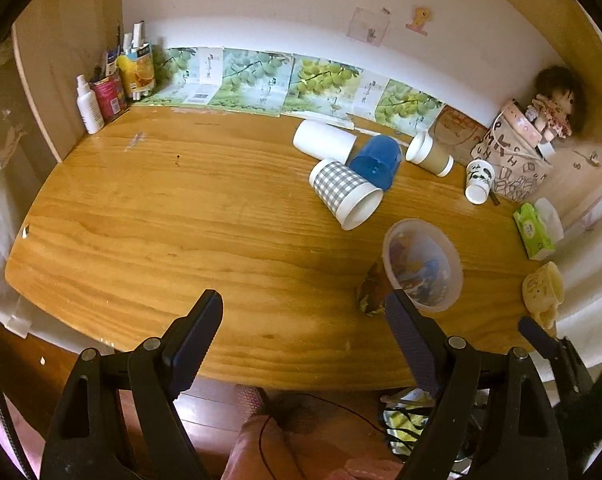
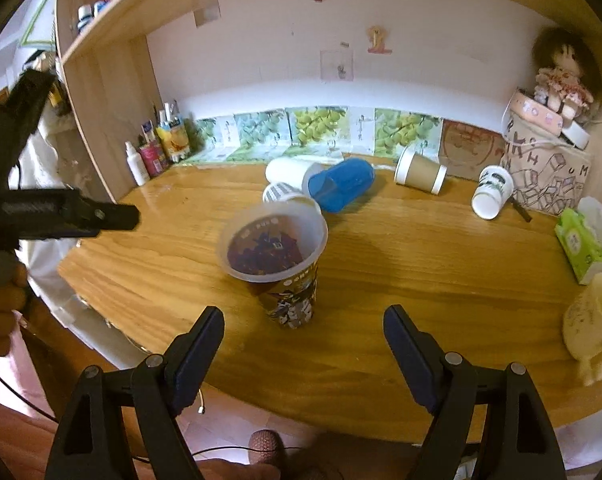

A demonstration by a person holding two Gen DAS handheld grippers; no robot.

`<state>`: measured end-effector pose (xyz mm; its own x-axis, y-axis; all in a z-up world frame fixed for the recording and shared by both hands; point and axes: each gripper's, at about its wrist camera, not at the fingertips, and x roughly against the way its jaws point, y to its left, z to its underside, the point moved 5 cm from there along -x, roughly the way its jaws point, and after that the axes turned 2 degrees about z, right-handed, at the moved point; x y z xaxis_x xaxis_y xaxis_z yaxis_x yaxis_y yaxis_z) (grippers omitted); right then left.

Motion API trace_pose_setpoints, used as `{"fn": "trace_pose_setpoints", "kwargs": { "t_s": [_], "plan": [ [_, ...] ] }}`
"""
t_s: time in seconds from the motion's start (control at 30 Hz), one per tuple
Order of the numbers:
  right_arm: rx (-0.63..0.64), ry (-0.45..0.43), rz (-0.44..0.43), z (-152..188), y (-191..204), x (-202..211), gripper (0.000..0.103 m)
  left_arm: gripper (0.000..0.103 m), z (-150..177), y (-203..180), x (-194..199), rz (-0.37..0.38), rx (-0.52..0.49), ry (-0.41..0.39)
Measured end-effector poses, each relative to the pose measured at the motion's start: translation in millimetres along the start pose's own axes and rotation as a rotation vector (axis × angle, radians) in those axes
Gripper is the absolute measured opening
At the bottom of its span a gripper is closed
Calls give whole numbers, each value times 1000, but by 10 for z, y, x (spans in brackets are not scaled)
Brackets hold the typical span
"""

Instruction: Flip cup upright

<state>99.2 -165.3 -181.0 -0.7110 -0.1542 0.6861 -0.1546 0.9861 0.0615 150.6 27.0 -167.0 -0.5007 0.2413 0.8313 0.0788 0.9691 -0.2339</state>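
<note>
Already one cup stands upright: the printed cup with the translucent rim sits mouth-up in the centre of the right wrist view, just beyond the right gripper, whose jaws are spread wide with nothing between them. The left gripper is likewise open and empty, hovering over the near edge of the wooden desk; in its view the same cup appears at lower right, next to its right finger.

By my reading, this is a pause between cups: the printed one looks finished, and several others remain on their sides toward the upper middle and upper right. A gingham cup lies with its mouth toward the camera, touching a blue cup, with a plain white cup just behind them. Farther right lie a brown paper cup and a small white cup with a dark print.

The next move probably calls for reaching past the upright cup without knocking it, closing on one sideways cup's wall and rotating it until the mouth faces up. The gingham cup is nearest, but its contact with the blue one may make that one roll.

The desk is glossy wood against a white wall, with fruit-printed cartons lined along the back, bottles at upper left, and a doll, a tissue pack and a yellow mug along the right edge.
</note>
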Motion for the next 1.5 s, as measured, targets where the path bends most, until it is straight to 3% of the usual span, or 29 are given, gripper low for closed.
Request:
{"fn": "trace_pose_setpoints", "kwargs": {
  "t_s": [0.27,0.57,0.8,0.9,1.13,1.5],
  "plan": [
    [-18,-30,-8,-148,143,601,84,86,128,-198,358,5,-25,-55],
    [-130,-70,-62,-172,193,1142,86,86,220,-456,878,27,-71,-186],
    [-186,-167,0,-134,157,1452,87,93,367,-516,1197,-6,-77,-292],
    [-202,-224,29,-112,168,1564,89,101,426,-550,1355,-44,-97,-363],
    [-184,-302,56,-114,173,1731,89,102,520,-598,1656,-103,-127,-530],
    [-155,-377,105,-131,109,1848,89,103,538,-674,1759,-106,-115,-618]
  ]
}}
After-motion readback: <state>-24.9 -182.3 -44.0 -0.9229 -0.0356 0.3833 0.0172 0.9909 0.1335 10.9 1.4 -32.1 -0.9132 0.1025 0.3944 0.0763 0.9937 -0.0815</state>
